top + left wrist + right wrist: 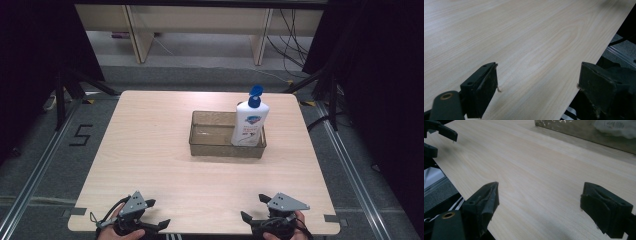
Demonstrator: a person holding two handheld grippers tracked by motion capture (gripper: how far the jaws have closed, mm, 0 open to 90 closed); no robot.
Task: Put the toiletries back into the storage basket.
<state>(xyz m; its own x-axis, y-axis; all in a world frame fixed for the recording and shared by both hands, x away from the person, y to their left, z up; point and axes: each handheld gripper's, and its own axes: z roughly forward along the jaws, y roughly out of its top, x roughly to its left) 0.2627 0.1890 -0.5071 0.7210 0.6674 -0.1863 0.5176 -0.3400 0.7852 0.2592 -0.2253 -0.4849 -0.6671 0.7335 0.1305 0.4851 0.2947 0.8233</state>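
Two tools: left tool [157, 213] and right tool [252, 207], jaws apart (both empty), near tabletop [150, 150] edge.
Bottle [250, 120]: upright in tray [210, 145], mid-tabletop.

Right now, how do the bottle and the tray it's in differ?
The bottle is white and opaque with a blue flip cap; the tray is smoky and see-through. The bottle stands tall and upright, rising well above the rim; the tray is low, wide and rectangular. The bottle fills the tray's right end; the tray's left part is bare. Both sit mid-table, far from the two open grippers.
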